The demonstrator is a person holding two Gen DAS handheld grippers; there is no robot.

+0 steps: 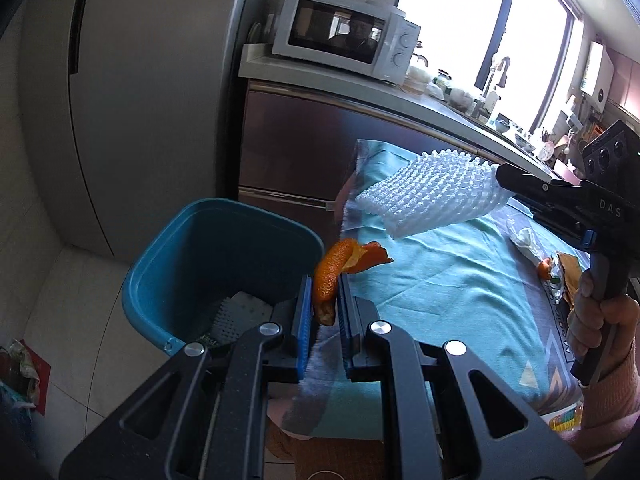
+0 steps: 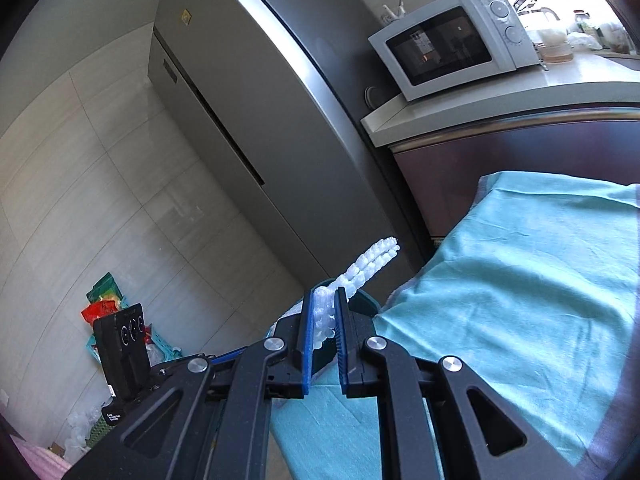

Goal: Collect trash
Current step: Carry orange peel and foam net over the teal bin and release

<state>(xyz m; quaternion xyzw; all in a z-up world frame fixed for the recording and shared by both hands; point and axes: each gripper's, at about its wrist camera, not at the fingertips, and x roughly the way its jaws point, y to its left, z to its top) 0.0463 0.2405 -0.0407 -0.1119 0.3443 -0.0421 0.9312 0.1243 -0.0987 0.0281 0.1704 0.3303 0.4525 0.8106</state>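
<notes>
Left gripper [image 1: 324,300] clamped on a strip of orange peel [image 1: 334,276], blue pads pressed against both sides of it. Peel standing up out of the fingers, upper end curling right. Held at the near right rim of a blue bin [image 1: 192,240], just off the edge of the table. Bin on the tiled floor beside the table, a white foam piece [image 1: 244,306] lying at its bottom.

Right gripper [image 2: 324,320] closed on a white foam net [image 2: 360,272]; net squeezed flat between the pads, free end sticking out forward and up. From the left wrist view, same net [image 1: 428,200] hanging in the air above the teal tablecloth [image 1: 440,280], gripped at its right end by the right gripper [image 1: 500,178], a hand [image 1: 600,320] in a pink sleeve around the handle. From the right wrist view, bin rim [image 2: 362,304] showing just behind the pads, mostly hidden.

Still on the tablecloth, far right: a crumpled white wrapper [image 1: 524,242], and near it a small orange scrap [image 1: 544,270] beside a foil wrapper [image 1: 558,288].

Behind: grey fridge [image 1: 152,100], white microwave [image 1: 344,36] on a counter [image 1: 360,84], bright window [image 1: 480,20]. Bags and clutter on the floor [image 2: 112,312] by the wall, details unclear.
</notes>
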